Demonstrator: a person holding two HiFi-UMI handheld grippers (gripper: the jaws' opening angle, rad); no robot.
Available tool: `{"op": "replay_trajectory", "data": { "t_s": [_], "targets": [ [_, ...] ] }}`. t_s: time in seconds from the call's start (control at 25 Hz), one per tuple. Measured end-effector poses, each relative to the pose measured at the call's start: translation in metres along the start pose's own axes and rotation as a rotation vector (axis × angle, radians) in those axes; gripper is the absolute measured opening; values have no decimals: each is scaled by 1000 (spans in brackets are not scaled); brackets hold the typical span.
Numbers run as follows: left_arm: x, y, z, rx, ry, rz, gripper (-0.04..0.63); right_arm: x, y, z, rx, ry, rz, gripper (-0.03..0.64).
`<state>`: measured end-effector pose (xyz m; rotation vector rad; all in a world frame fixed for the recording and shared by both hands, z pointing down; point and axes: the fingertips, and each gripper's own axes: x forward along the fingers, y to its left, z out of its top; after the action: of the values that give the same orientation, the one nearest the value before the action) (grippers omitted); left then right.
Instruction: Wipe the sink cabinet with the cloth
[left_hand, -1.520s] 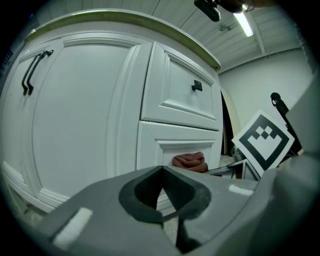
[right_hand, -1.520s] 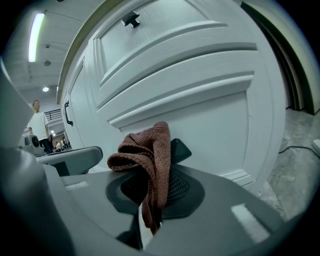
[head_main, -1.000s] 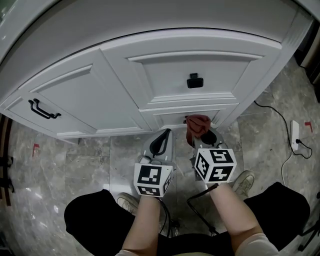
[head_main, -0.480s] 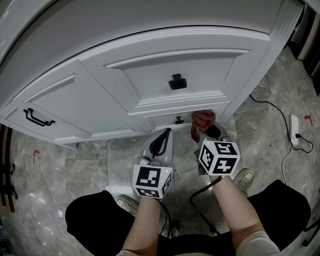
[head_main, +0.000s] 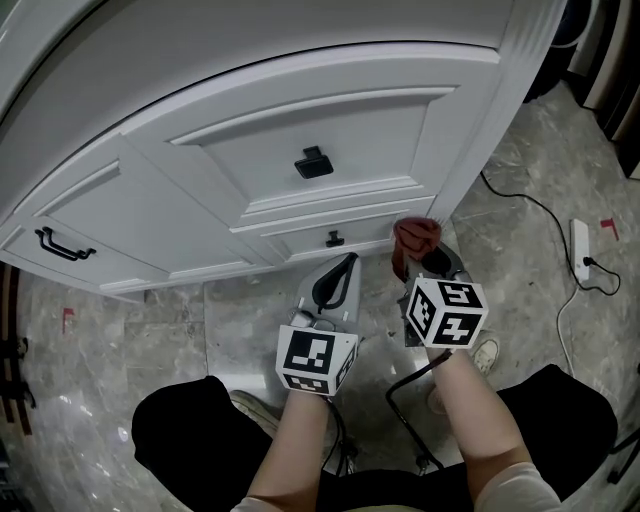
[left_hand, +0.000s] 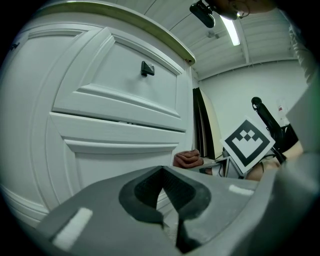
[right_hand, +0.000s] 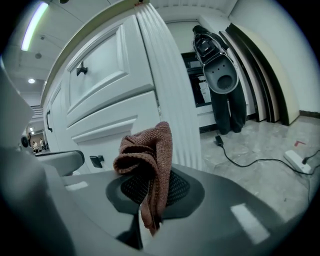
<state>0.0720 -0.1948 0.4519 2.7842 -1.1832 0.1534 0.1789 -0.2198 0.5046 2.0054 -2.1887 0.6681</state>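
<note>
The white sink cabinet (head_main: 300, 110) fills the upper head view, with a black knob (head_main: 313, 162) on its big panel and a small black knob (head_main: 334, 239) on the low drawer. My right gripper (head_main: 422, 252) is shut on a reddish-brown cloth (head_main: 414, 238), bunched above the jaws and close to the cabinet's fluted right corner post (right_hand: 167, 90). In the right gripper view the cloth (right_hand: 147, 160) stands up from the closed jaws. My left gripper (head_main: 335, 282) is shut with nothing in it, low in front of the bottom drawer (left_hand: 120, 140).
A black bar handle (head_main: 60, 243) sits on the left door. On the grey marble floor (head_main: 520, 230) to the right lie a black cable (head_main: 535, 215) and a white power strip (head_main: 580, 250). A dark vacuum-like appliance (right_hand: 220, 75) stands beyond the cabinet corner.
The right gripper with the cloth has moved right, from in front of the low drawer to the cabinet's right corner post. The head view has swung right. The left gripper has barely moved.
</note>
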Motion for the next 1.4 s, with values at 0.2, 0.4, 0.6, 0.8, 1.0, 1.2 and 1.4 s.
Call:
{"op": "replay_trajectory", "data": {
  "t_s": [0.2,0.4,0.6,0.8,1.0,1.2,1.4],
  "targets": [
    [1,-7,-3,9,6,-14,0,-6,-9,-4,-2,6,-10,77],
    [-20,27,-9,8,13,52,0,10,46,-33,-50,49,93,78],
    [-56,77,-17,-24,24,155,0,27,121,-74,-98,119,218,78],
    [-87,113,-21,-33,24,228,0,44,177,-90,-118,143,301,78],
    [-109,137,-31,-37,40,270,0,62,213,-101,-112,155,347,78],
    [-122,152,-38,-38,44,289,0,80,227,-107,-83,162,351,78],
    [-120,156,-43,-56,43,288,0,82,220,-106,-95,155,346,78]
  ]
}}
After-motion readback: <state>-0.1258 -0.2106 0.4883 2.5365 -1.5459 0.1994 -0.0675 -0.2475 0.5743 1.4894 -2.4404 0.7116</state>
